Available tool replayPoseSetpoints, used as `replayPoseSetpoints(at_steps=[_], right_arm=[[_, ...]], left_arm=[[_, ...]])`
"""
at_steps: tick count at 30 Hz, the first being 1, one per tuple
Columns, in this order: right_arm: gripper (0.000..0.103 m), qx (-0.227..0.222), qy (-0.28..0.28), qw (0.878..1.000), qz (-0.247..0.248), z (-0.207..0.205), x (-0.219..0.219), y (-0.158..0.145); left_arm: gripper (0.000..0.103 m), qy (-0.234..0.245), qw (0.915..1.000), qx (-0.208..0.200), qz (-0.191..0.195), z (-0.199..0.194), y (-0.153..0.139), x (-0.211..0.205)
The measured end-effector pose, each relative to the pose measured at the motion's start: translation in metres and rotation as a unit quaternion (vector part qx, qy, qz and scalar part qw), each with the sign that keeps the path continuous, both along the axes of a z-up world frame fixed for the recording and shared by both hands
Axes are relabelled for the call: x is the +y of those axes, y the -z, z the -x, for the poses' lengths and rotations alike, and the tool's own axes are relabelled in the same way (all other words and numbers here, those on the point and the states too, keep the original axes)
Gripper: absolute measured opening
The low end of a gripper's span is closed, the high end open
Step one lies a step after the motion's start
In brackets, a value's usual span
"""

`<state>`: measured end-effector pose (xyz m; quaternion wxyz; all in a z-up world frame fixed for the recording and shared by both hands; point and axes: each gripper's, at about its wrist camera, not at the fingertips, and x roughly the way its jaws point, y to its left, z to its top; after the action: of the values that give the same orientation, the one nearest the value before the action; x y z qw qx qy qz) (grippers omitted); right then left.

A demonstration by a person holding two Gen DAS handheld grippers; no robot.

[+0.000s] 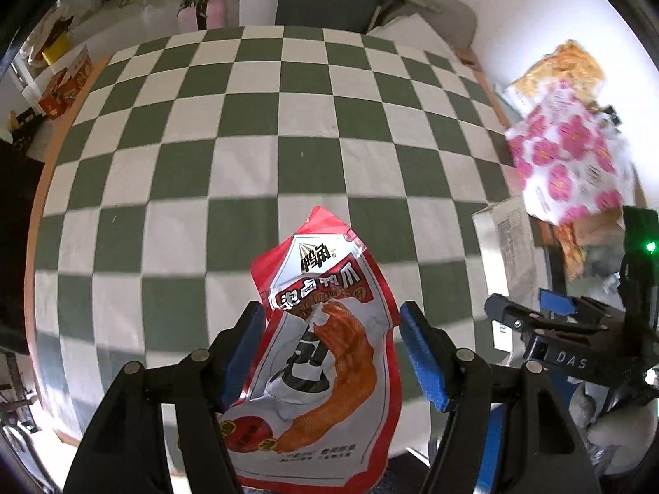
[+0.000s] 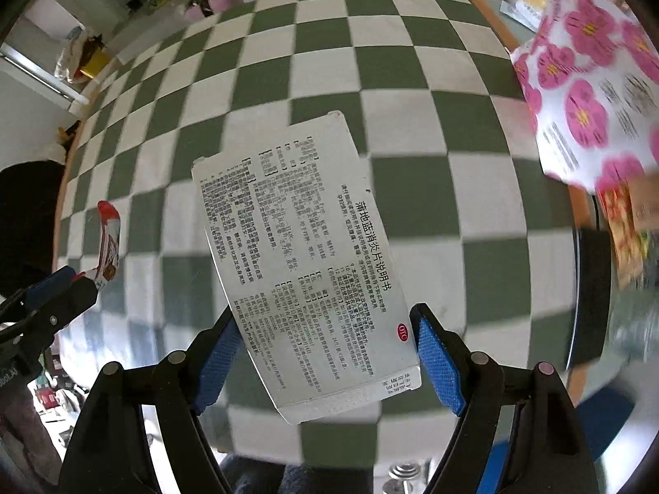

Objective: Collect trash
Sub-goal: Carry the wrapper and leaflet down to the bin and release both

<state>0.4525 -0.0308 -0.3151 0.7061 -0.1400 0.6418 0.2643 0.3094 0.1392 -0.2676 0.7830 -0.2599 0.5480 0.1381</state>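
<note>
My left gripper [image 1: 331, 317] is shut on a red and silver snack wrapper [image 1: 325, 350] printed with a chicken foot, its blue pads pressing both edges, and holds it up above the table. The right gripper [image 2: 325, 317] is shut on a flat white medicine box [image 2: 304, 255] covered in black print, also lifted off the cloth. In the left wrist view the right gripper [image 1: 527, 306] with the box [image 1: 502, 255] hangs at the right. The right wrist view shows the left gripper [image 2: 82, 278] and the wrapper [image 2: 109, 243] at the left edge.
A green and white checkered cloth [image 1: 288, 123] covers the table. Off its right edge is a heap of wrappers: a white bag with pink flowers [image 2: 589, 94], a yellow bag [image 1: 560, 70] and a black bin rim [image 2: 593, 296]. A folded chair [image 1: 329, 4] stands behind the table.
</note>
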Motion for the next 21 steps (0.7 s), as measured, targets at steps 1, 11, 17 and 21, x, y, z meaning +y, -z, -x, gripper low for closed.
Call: replayPoseSetpoints(at_steps=[1,11,17,21], right_arm=[[0.082,-0.001,0.003,1.0,-0.005,0.013,-0.009,-0.007],[0.082,0.019,0.086,0.996,-0.025,0.211,-0.099,-0.012],[0.082,0.082,0.117,0.99,-0.001,0.303,-0.14,0.053],[0.082,0.115,0.127,0.985,0.023,0.331,-0.152,0.126]], left_arm=[[0.064,0.003,1.0,-0.008,0.0,0.016,-0.004,-0.005],[0.064,0.06,0.9971,-0.011,0.045,0.166,0.007,-0.071],[0.064,0.053,0.9941,0.035,0.087,0.228,0.07,-0.1],[0.064,0.03,0.992,0.059,0.108,0.242,0.134,-0.107]])
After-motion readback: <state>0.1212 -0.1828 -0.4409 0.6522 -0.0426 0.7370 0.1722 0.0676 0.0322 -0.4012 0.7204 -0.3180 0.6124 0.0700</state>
